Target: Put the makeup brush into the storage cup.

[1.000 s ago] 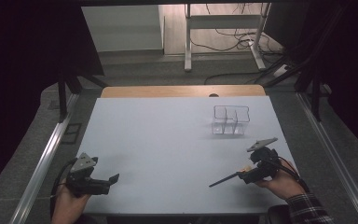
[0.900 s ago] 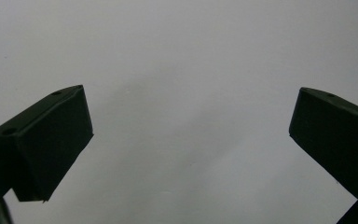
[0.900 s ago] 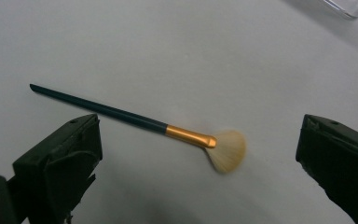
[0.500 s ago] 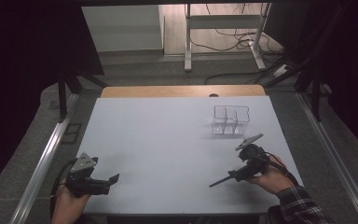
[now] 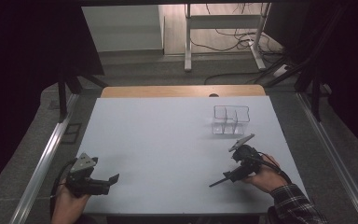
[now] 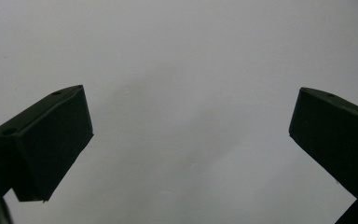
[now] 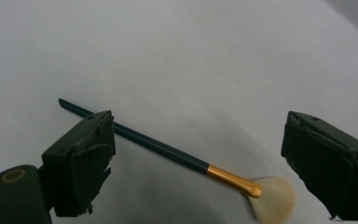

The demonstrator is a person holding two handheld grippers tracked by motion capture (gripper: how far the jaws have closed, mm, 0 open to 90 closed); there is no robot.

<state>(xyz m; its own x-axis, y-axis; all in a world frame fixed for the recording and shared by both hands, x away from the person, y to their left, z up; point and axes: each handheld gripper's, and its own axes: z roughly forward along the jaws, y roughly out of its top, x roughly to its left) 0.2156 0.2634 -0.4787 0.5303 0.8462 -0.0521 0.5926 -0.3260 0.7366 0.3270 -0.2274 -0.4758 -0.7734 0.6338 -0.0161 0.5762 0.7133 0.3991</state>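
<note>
Brush (image 7: 168, 151): lying flat on the table (image 5: 168, 135), between the jaws, untouched.
Right gripper (image 7: 198, 163): jaws apart, just been closing.
Left gripper (image 6: 191, 140): seven o'clock, jaws apart, nothing between.

Looking down and forward from overhead onto the white rectangular desk (image 5: 168, 140); both gripper views hovering close, sharing its surface.

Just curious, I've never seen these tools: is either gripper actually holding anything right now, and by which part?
Nothing is held. The dark-handled, gold-ferruled makeup brush lies on the table between the right gripper's open jaws; the left gripper is open too.
</note>
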